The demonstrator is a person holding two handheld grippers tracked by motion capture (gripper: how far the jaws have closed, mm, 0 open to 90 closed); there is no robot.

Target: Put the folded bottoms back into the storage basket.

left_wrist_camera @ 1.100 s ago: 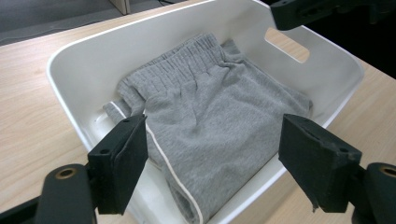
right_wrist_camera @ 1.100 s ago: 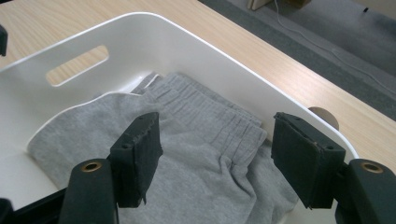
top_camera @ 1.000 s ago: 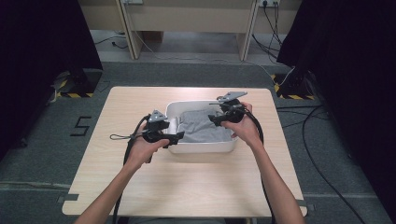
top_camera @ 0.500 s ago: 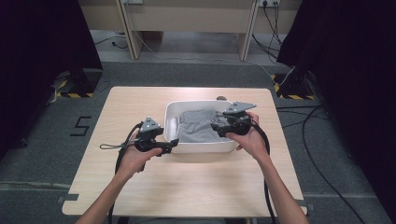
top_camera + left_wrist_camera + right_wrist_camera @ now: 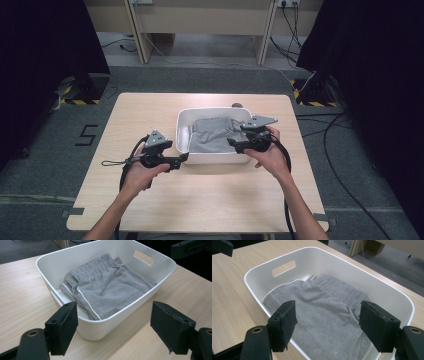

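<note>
- While you worked from the bottom of the high view, the white tub sat right of centre on the wooden table, with the folded grey shorts lying inside it. Your left gripper hovered over the tabletop just off the tub's lower left corner, and your right gripper reached over the tub's right end above the cloth. Each carried its grey three-cornered plate on top.
- Seen from the left gripper view, your left gripper had its jaws wide apart with nothing between them, framing the near corner of the white tub. The grey shorts lay flat at mid frame, waistband toward the upper middle and a white piped edge nearest you. That stance looked like a hand standing clear, not a grip.
- From the right gripper view, your right gripper likewise stood wide and empty, poised above the grey shorts, which covered the floor of the white tub. The handle slot showed at upper left. I judged the garment was resting there, packed and let go.
</note>
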